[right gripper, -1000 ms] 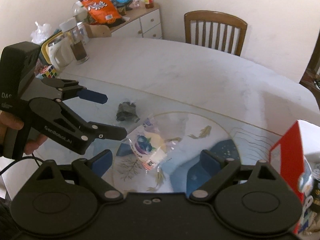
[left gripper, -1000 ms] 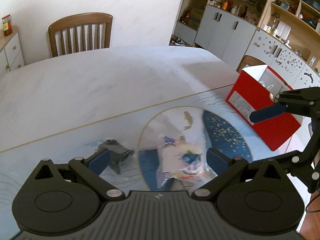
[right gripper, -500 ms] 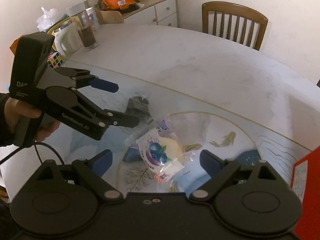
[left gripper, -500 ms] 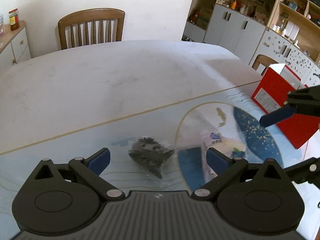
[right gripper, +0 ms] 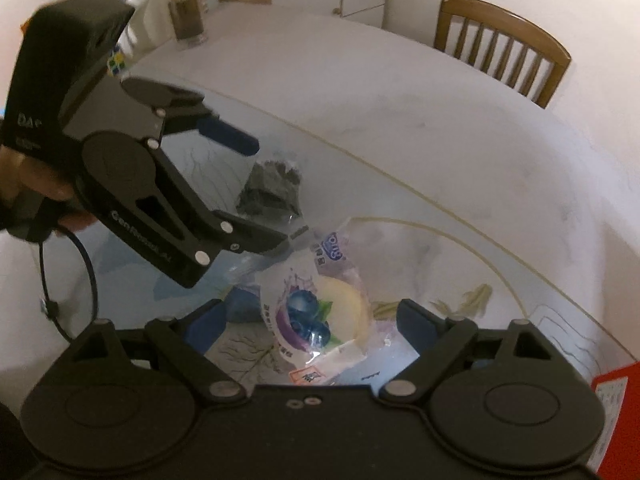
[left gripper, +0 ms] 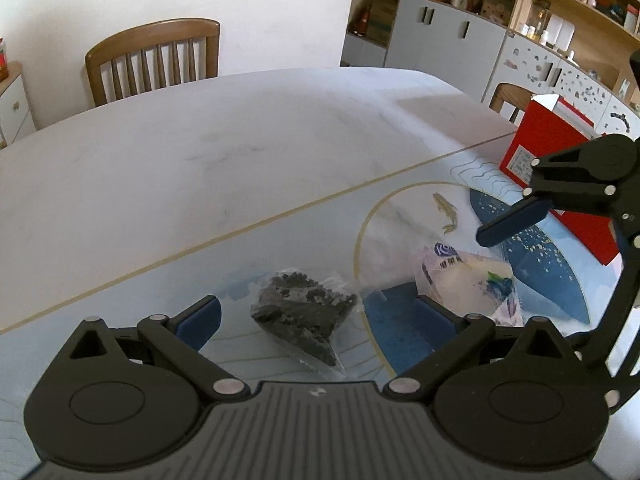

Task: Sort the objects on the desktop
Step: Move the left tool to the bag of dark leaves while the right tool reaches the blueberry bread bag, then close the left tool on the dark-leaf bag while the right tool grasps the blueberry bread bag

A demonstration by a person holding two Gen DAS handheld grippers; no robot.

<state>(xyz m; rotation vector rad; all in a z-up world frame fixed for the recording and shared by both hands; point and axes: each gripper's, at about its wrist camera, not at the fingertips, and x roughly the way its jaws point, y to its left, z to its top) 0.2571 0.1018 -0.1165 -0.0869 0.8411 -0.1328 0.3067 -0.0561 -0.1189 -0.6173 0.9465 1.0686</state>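
- Two packets lie on the counter [left gripper: 200, 152] inside my reach: a clear bag of dark pellets [left gripper: 304, 312] and a blueberry-print snack packet [right gripper: 316, 312], the dark bag just to the left of the snack packet.
- My left gripper [left gripper: 316, 316] has its fingers wide apart, bracketing the dark bag without touching it.
- My right gripper [right gripper: 308, 320] is likewise spread, fingers to either side of the snack packet, nothing clamped.
- Risk, as I judge it: both tools crowd the same patch. If I close the left one carelessly, its right finger could snag the edge of the snack packet and drag both.
- Thin crinkly film may also slip or pinch only at a corner, letting a bag swing or drop on the lift.
- A red box [left gripper: 560, 168] stands to the right of the snack packet, probably the drop point.
- Only the left wrist view shows that box's open top and the shelving behind.
- Only the right wrist view shows my hand [right gripper: 36, 188] on the left tool, plus the glass jar [right gripper: 188, 16] far beyond the dark bag.
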